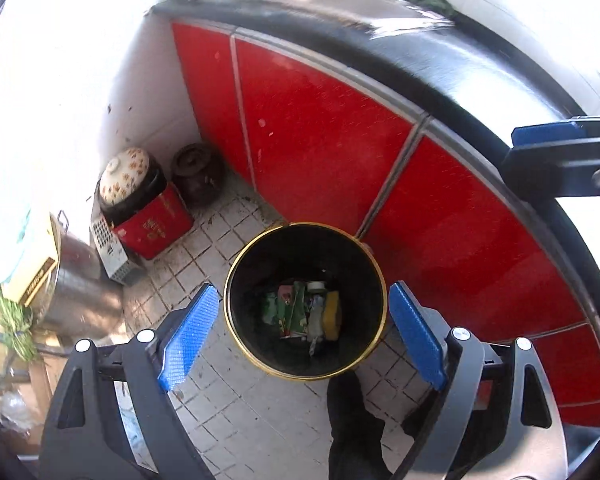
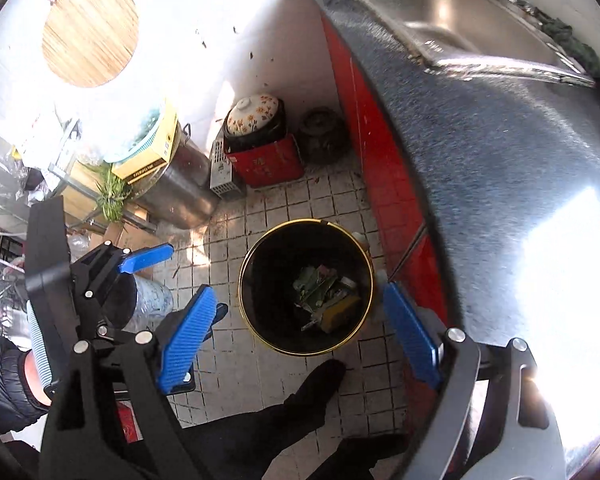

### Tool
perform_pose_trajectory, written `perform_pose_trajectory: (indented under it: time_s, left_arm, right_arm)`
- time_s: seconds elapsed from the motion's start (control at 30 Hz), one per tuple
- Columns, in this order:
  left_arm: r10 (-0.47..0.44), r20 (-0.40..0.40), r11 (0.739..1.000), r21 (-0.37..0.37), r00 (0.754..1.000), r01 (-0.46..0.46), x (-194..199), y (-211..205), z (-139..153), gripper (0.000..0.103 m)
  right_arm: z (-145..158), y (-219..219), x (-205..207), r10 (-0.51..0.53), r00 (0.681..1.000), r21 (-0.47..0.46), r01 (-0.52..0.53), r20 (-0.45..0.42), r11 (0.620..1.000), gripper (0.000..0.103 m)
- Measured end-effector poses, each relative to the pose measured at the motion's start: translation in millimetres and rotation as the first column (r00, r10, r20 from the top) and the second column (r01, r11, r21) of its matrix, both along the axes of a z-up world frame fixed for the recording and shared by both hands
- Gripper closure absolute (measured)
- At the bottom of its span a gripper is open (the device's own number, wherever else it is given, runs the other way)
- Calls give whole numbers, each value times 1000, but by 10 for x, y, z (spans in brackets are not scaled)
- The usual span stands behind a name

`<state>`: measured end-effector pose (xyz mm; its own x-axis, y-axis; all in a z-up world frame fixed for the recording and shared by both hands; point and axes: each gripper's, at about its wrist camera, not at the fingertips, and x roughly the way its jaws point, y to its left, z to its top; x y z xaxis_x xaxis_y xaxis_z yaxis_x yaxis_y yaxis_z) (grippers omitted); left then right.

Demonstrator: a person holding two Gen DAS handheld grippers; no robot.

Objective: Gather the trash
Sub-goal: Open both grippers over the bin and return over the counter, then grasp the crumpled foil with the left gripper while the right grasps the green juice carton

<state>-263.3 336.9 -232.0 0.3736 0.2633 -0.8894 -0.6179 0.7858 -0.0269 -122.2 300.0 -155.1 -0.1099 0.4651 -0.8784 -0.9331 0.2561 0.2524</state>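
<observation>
My left gripper point(image 1: 302, 334) is held above the floor with both blue pads spread wide and nothing between them; my right gripper point(image 2: 300, 330) is held beside it in the same condition, jaws wide apart and empty.

Task item: the trash point(image 1: 303, 310) lies at the bottom of the bin point(image 1: 236, 272); it consists of crumpled green printed wrappers on the left, a small white-capped item above the middle, and a yellow block on the right; in the right wrist view the trash point(image 2: 326, 298) appears as a loose heap of green scraps with the yellow piece at its lower right.

Containers, left to right: a large steel pot point(image 1: 76, 280) stands at the far left with a yellow carton resting on top of it; a red box point(image 1: 156, 224) stands in the corner and carries a dark pot with a white flowered lid point(image 1: 124, 174); a dark brown jar point(image 1: 198, 172) stands just beside the box, against the red cabinet doors point(image 1: 324, 132); its contents cannot be determined; the bin, black inside with a gold rim, stands on the tiled floor point(image 1: 252, 412) near the cabinet; a steel sink point(image 2: 476, 28) is set in the counter point(image 2: 500, 152) at the upper right.
</observation>
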Motion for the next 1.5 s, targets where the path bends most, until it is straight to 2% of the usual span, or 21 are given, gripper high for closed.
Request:
perform_pose_trajectory:
  time_s: [0.07, 0.1, 0.2, 0.27, 0.37, 0.43, 0.47, 0.6, 0.7, 0.77, 0.83, 0.9, 1.0, 1.13, 1.3, 1.5]
  left_arm:
    - [-37, 9, 999, 26, 999, 37, 137, -92, 228, 17]
    - [-55, 24, 998, 40, 998, 54, 214, -154, 359, 10]
    - [-131, 83, 990, 63, 988, 126, 527, -396, 750, 7]
    - [-213, 101, 975, 83, 972, 205, 819, -623, 965, 7]
    - [-348, 122, 935, 116, 930, 335, 1312, -1062, 1211, 7]
    - [-441, 128, 895, 133, 888, 425, 1642, -1410, 1335, 7]
    - [-491, 136, 869, 147, 860, 473, 1799, -1600, 1391, 7]
    - [-659, 143, 750, 194, 738, 632, 2321, -2398, 1556, 7]
    - [-745, 131, 665, 227, 654, 711, 2577, -2968, 1623, 7]
    - [-784, 127, 619, 239, 608, 748, 2694, -3251, 1630, 7]
    - [-809, 117, 585, 238, 576, 775, 2802, -3463, 1604, 7]
    - [-828, 103, 559, 235, 552, 795, 2870, -3604, 1569, 7]
    - [-844, 76, 533, 240, 531, 812, 2961, -3719, 1510, 7]
    - [-844, 55, 529, 244, 534, 813, 3136, -3706, 1428, 7]
    - [-833, 30, 541, 249, 552, 803, 3496, -3613, 1243, 7]
    - [-835, -18, 528, 256, 550, 810, 4114, -3529, 903, 7]
  right_arm:
    - [288, -276, 121, -58, 998, 50, 56, 39, 997, 15]
    - [429, -447, 211, -95, 994, 75, 90, 56, 993, 13]
    - [804, -1046, 555, -237, 966, 129, 223, 108, 966, 9]
    - [984, -1475, 802, -340, 931, 145, 322, 131, 936, 8]
    - [1174, -2184, 1155, -504, 846, 154, 482, 175, 863, 8]
    - [1261, -2687, 1350, -605, 773, 164, 583, 191, 796, 8]
    - [1299, -2958, 1434, -654, 731, 171, 632, 194, 756, 8]
    - [1388, -3917, 1617, -800, 566, 185, 780, 199, 598, 8]
    - [1380, -4484, 1623, -863, 462, 185, 848, 203, 497, 8]
    - [1382, -4782, 1610, -892, 410, 195, 875, 192, 444, 8]
    - [1366, -5009, 1627, -911, 372, 197, 894, 178, 403, 8]
    - [1349, -5176, 1644, -924, 348, 208, 903, 158, 375, 8]
    - [1332, -5276, 1710, -931, 334, 213, 909, 145, 359, 8]
    - [1260, -5299, 1861, -933, 342, 210, 909, 117, 359, 8]
    - [1112, -5220, 2180, -923, 370, 186, 904, 108, 385, 8]
    - [751, -5130, 2727, -924, 379, 113, 917, 57, 383, 8]
